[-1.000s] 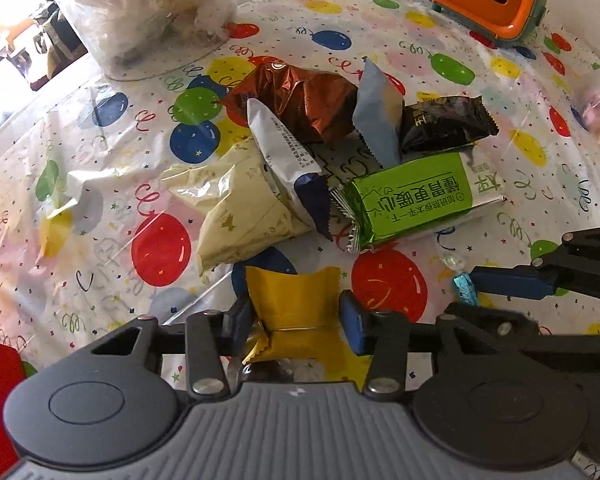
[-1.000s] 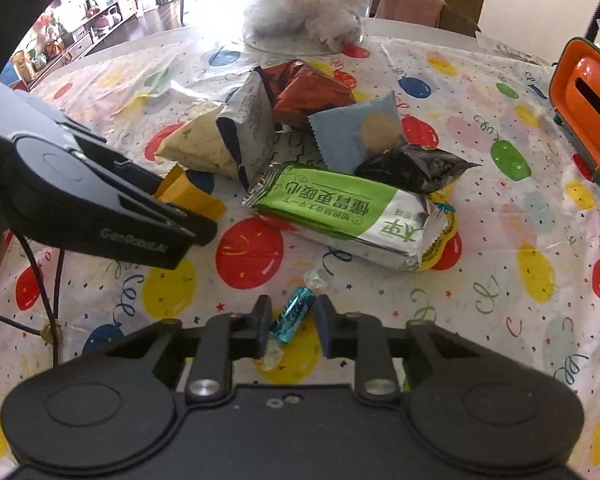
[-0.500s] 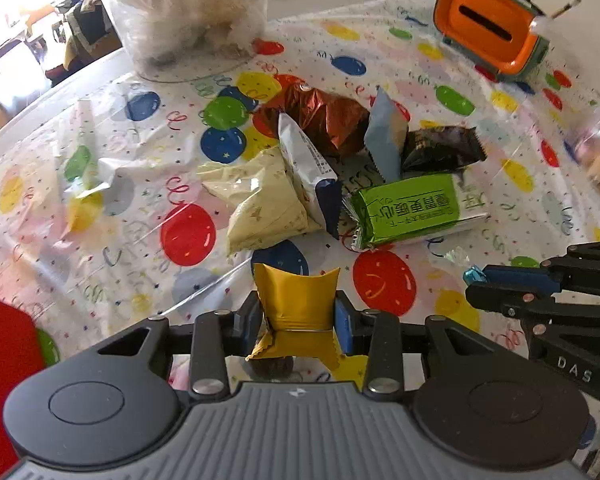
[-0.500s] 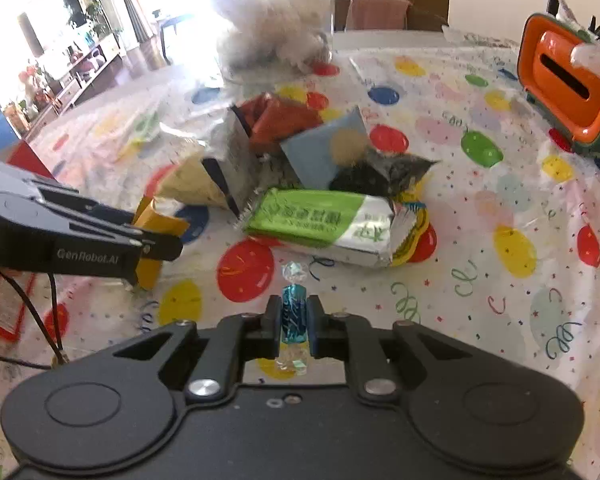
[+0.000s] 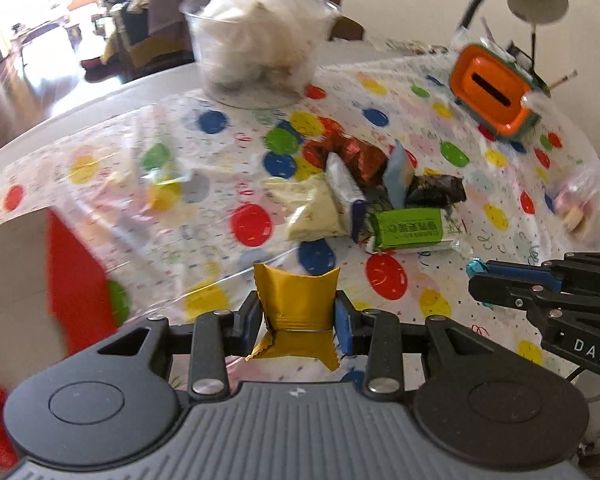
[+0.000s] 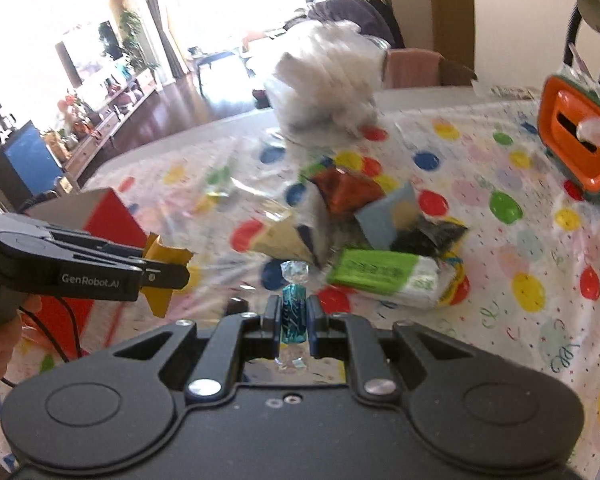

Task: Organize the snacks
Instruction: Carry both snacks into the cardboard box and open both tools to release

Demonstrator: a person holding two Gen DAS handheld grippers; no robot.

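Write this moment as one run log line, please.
left fingers: shut on yellow foil packet | right fingers: shut on blue-wrapped candy | both above table

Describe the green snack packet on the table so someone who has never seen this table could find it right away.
On the balloon-print tablecloth a small heap of snacks lies in the middle. The green packet lies flat at the near edge of that heap, just in front of the black packet. It is the only bright green one, long and rectangular, with a white end.
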